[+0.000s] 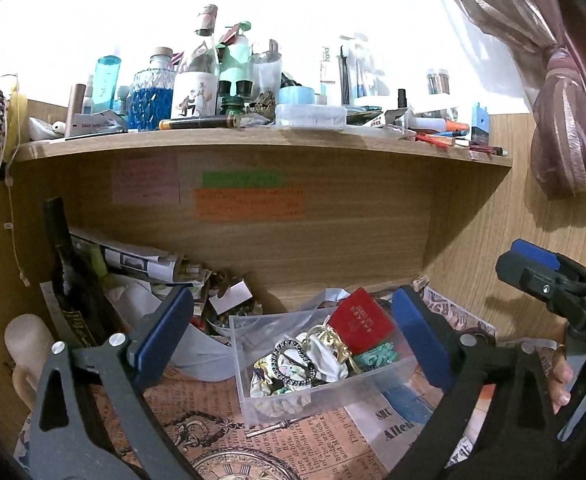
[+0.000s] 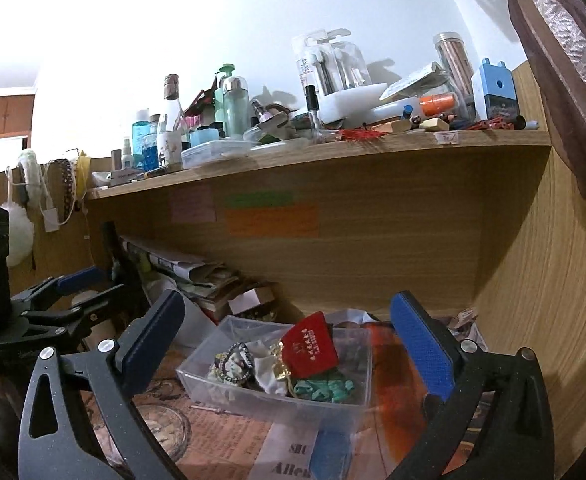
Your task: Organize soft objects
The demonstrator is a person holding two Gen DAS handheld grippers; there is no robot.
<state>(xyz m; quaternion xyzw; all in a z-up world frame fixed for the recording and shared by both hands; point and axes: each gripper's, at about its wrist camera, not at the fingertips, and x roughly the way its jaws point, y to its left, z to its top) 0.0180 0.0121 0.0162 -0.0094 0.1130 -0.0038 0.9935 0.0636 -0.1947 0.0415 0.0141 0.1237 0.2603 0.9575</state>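
A clear plastic bin (image 1: 253, 394) (image 2: 197, 376) sits on the desk under a wooden shelf. Inside lie soft items: a red pouch (image 1: 361, 318) (image 2: 313, 346), a green scrunchie (image 1: 377, 354) (image 2: 323, 388), a gold fabric piece (image 1: 331, 338), white cloth and a braided ring (image 1: 293, 362) (image 2: 235, 362). My left gripper (image 1: 293, 336) stands open, raised in front of the bin, nothing between its blue pads. My right gripper (image 2: 289, 336) is open too, above and in front of the bin, empty. The right gripper (image 1: 545, 276) shows at the right of the left wrist view; the left gripper (image 2: 73, 292) shows at the left of the right wrist view.
The shelf (image 1: 253, 140) above carries several bottles and jars, with sticky notes (image 1: 249, 200) on the back panel. Rolled papers and clutter (image 1: 141, 266) lie left of the bin. A printed paper mat (image 1: 293, 440) covers the desk. A curtain (image 1: 561, 120) hangs at right.
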